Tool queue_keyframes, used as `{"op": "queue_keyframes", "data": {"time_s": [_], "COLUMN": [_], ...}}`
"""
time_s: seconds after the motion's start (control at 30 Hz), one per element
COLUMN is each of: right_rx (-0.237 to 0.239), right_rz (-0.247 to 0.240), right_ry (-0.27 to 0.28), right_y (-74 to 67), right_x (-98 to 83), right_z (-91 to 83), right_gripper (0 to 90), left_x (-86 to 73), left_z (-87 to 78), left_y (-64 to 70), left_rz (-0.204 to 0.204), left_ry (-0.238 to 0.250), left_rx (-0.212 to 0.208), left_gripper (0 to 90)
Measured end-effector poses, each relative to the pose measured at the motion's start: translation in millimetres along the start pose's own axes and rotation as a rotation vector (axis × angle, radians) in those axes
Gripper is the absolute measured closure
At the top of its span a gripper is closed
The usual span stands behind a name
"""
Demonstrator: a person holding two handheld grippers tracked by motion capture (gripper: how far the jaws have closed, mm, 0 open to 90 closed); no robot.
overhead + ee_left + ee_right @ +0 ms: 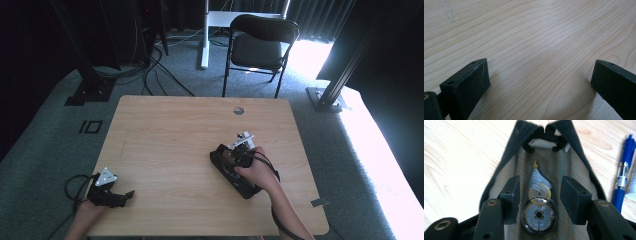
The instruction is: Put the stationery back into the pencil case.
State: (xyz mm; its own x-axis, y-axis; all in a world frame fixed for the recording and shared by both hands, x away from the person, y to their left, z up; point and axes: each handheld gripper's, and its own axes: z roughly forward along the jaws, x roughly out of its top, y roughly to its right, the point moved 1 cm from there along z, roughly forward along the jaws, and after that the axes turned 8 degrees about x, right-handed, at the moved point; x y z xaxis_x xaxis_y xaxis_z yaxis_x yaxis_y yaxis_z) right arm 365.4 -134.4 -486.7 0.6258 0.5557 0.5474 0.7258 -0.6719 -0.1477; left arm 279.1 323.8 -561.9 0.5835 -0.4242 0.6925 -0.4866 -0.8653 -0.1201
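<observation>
**Tape roller lying in the open pencil case**

Nearest to us, the right gripper (540,202) is hanging just over a clear correction tape roller (539,203). Its two black jaws are standing half spread, one on each side of the roller, and are not pressing on it. I think the jaws are set this way so they can close on the round, fat end, or because they are just letting it go; I cannot tell which.

The roller is lying flat inside a black pencil case (506,167), its pointed tip facing the far end. The case is lying zipped open in the right half of the wooden table (165,130), so things can go in and out easily.

There is pale writing on the roller, but it is too blurry to read.

Just beside the case a blue pen (624,175) is lying on the table.

Far off, the left gripper (120,196) is resting near the table's near left corner, jaws spread wide with nothing between them, likely just waiting.
</observation>
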Motion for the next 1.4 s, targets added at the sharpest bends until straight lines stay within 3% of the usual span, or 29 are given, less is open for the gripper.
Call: {"op": "queue_keyframes", "data": {"time_s": [0.33, 0.53, 0.67, 1.0, 1.4], "right_rx": [0.007, -0.042, -0.082, -0.148, -0.184], "right_rz": [0.011, 0.035, 0.082, 0.142, 0.205], "right_ry": [0.137, 0.202, 0.248, 0.269, 0.232], "right_y": [6.9, 21.9, 39.6, 72.3, 101.9], "right_x": [3.1, 0.9, -0.6, -1.1, -0.6], "right_z": [-35.2, -48.1, -53.7, -42.2, -11.9], "right_gripper": [50.1, 50.3, 50.9, 51.3, 52.6], "left_x": [0.0, 0.0, 0.0, 0.0, 0.0], "left_z": [0.0, 0.0, 0.0, 0.0, 0.0], "left_y": [0.0, 0.1, 0.0, 0.0, 0.0], "left_rz": [-0.001, -0.001, 0.0, 0.0, 0.0], "left_ry": [0.0, 0.0, 0.0, 0.0, 0.0], "left_rx": [0.0, 0.0, 0.0, 0.0, 0.0], "left_gripper": [2.2, 2.2, 2.2, 2.2, 2.2]}}
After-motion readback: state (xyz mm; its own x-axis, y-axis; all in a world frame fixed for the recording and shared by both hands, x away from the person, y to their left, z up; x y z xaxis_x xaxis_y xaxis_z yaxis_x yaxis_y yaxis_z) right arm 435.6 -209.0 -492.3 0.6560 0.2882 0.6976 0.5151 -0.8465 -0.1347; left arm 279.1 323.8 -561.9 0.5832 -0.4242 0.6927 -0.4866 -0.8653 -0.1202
